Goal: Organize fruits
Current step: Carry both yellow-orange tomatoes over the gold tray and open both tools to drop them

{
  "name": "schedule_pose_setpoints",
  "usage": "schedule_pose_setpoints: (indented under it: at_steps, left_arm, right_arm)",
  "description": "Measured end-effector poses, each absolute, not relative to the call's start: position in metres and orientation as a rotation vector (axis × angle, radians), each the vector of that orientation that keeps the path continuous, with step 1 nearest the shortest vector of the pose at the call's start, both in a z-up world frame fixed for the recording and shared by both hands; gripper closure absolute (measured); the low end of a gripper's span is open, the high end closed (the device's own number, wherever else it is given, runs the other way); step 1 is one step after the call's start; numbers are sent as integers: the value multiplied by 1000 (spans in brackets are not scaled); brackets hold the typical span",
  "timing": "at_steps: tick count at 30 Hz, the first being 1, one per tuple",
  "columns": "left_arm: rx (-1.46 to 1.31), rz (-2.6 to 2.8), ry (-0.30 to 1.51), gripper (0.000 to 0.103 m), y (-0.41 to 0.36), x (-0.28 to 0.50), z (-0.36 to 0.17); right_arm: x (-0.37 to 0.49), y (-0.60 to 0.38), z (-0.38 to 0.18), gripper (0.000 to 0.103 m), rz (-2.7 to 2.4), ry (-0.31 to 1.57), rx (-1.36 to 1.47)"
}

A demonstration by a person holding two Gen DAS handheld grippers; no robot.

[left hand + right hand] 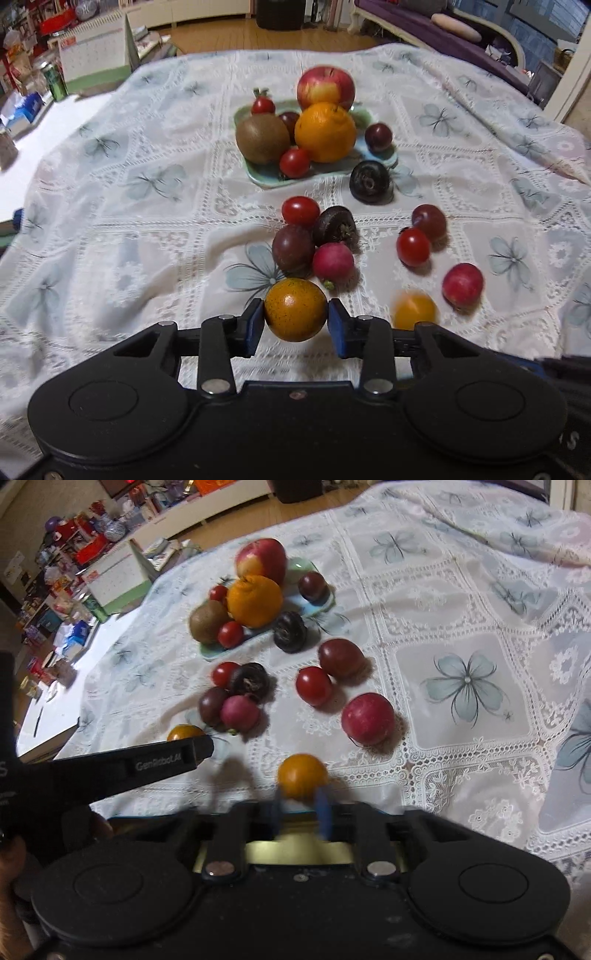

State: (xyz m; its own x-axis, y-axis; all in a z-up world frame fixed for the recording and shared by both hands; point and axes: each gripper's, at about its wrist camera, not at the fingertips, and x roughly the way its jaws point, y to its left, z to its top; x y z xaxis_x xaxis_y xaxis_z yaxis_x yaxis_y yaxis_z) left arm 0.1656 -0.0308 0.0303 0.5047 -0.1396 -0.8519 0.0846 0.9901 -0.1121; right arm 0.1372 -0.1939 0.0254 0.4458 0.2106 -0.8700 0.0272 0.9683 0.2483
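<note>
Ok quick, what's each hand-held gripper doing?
Left hand-held gripper: shut on a small round orange tomato.
Right hand-held gripper: shut on another small orange tomato.

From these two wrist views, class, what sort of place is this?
Probably a home living room: a lace floral tablecloth covers the table, a purple couch stands behind, cluttered shelves line the wall, and the floor is wooden.

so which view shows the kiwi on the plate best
The left wrist view: the kiwi is sharp and nearly whole at the plate's front corner. In the right wrist view it is smaller, blurrier, partly covered by a cherry tomato.
</note>
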Motion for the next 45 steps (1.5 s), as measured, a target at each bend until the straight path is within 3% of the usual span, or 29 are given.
schedule_pose_setpoints:
  at_steps: [8,10,12,38,45]
  left_arm:
    - [-76,-132,1018,58,-17,145,47]
    - [-62,-122,1026,58,-16,144,44]
    - [-68,-118,1034,58,-13,142,41]
    - [-82,-116,1089,58,5,101,17]
    - [-85,-115,1100,58,6,99,14]
  right_arm:
    - [132,-193,38,88,118,1066,229]
    - [137,-194,34,76,110,1079,232]
    - [145,-194,28,71,108,1095,239]
    - [248,-144,-18,70,36,1160,178]
    - [258,-141,-26,63,15,1165,219]
